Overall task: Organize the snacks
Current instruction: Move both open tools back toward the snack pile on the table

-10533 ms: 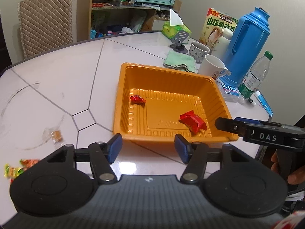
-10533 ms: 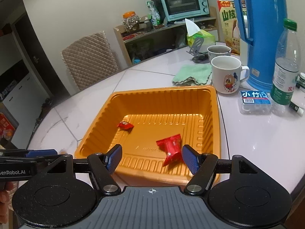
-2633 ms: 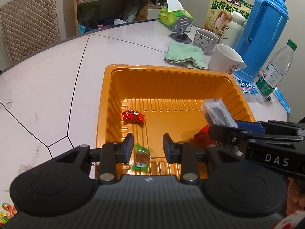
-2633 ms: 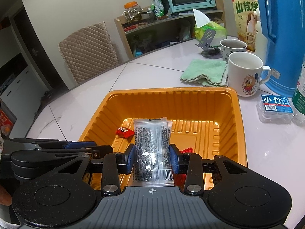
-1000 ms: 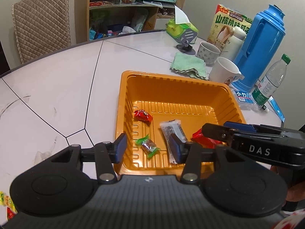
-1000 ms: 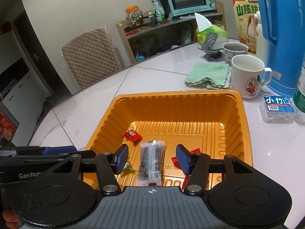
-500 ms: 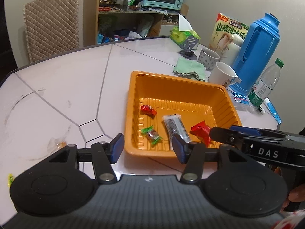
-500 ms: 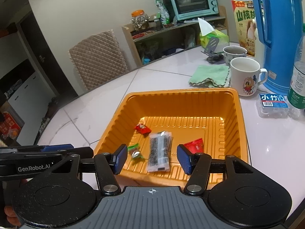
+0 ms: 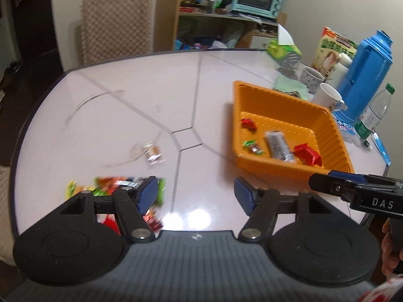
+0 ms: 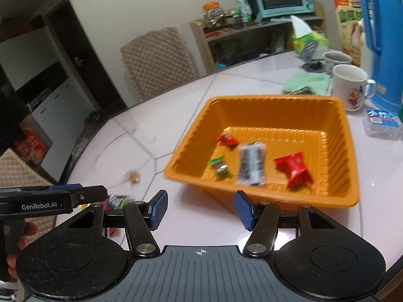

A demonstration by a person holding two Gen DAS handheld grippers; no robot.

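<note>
The glossy white desk (image 9: 126,105) mirrors lamp light, the ribbed orange plastic tray (image 10: 345,151) shines dully, and the snack wrappers (image 10: 293,168) look crinkly.

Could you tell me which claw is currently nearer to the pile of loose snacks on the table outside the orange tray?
Left. The left claw, open and empty, hangs right beside the snack pile; the right claw, also open, sits by the orange tray's near rim.
</note>
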